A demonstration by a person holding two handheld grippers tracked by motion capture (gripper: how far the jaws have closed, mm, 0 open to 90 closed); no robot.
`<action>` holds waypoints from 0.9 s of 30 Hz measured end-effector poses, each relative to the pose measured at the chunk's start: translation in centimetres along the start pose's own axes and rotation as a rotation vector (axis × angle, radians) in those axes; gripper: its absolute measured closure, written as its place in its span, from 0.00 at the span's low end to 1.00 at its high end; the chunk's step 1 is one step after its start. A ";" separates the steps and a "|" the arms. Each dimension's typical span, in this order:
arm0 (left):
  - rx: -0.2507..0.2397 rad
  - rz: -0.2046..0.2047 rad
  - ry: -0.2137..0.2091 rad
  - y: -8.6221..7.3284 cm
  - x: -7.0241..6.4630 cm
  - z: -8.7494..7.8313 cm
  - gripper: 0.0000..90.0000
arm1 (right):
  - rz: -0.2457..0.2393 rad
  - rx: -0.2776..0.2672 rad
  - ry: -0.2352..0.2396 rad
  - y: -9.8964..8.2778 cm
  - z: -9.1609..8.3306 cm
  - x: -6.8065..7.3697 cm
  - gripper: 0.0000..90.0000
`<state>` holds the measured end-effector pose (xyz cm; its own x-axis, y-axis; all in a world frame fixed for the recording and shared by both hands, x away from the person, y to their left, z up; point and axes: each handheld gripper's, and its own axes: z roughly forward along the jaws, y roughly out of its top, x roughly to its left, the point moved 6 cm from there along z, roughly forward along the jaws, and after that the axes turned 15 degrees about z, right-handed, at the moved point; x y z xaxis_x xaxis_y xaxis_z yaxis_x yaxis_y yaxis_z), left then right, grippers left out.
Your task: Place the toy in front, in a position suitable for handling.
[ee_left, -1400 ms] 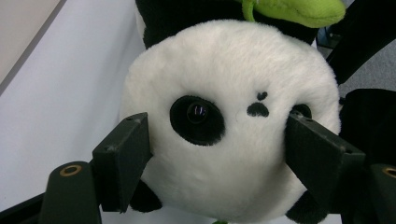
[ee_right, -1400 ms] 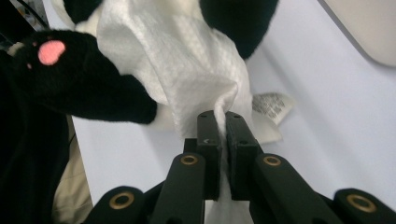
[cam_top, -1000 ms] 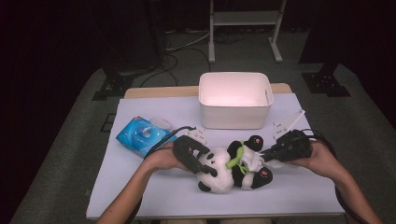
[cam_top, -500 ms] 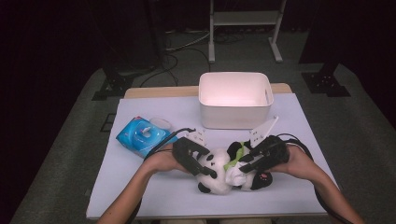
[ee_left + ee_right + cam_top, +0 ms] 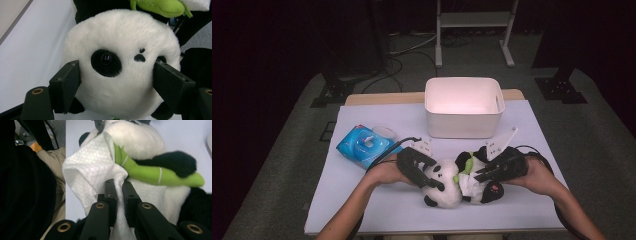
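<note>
text: none legible | labels: none | wipes pack (image 5: pixel 366 146): print too blurred

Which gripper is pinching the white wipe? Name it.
The right gripper: its jaws are shut on the white wipe. The left gripper instead clamps the panda's head.
</note>
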<state>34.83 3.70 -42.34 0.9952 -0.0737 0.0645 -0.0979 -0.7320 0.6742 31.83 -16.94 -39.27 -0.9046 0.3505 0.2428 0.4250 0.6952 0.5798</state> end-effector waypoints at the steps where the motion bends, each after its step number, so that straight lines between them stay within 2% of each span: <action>1: 0.002 -0.001 0.001 0.0 0.0 0.0 0.26 | 0.011 0.000 -0.003 -0.1 -0.1 -0.2 0.94; 2: 0.003 -0.004 0.001 0.0 0.0 -0.1 0.26 | 0.006 0.000 -0.004 -0.3 -0.3 -0.4 0.94; 8: 0.014 -0.005 0.000 0.0 -0.2 -0.4 0.25 | 0.046 -0.011 -0.036 -1.3 -1.4 -1.6 0.94; 11: 0.023 -0.003 -0.005 0.0 -0.3 -0.4 0.23 | 0.082 -0.012 -0.043 -2.0 -1.7 -2.2 0.94; 13: 0.024 -0.004 -0.013 0.0 -0.5 -0.4 0.22 | 0.083 -0.012 -0.049 -2.4 -1.8 -2.6 0.94; 15: 0.031 -0.001 -0.019 0.0 -0.6 -0.3 0.21 | 0.102 -0.016 -0.041 -2.7 -1.8 -2.7 0.94; 19: 0.047 0.010 -0.003 -0.1 -0.5 -0.2 0.23 | 0.111 -0.018 -0.027 -3.2 -1.6 -2.8 0.94; 23: 0.039 -0.005 0.013 -0.1 0.1 -0.1 0.23 | 0.112 -0.019 -0.029 -3.5 -1.3 -2.6 0.94; 25: 0.015 -0.026 0.020 -0.1 0.5 -0.1 0.23 | 0.114 -0.024 -0.024 -3.7 -1.3 -2.5 0.94; 27: 0.015 -0.042 0.025 -0.3 0.8 -0.2 0.24 | 0.116 -0.024 -0.011 -3.9 -1.2 -2.3 0.94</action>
<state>35.64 3.98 -42.37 0.9982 -0.0261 0.0544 -0.0557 -0.7442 0.6656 32.17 -21.20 -41.19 -0.8489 0.4345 0.3008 0.5255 0.6342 0.5671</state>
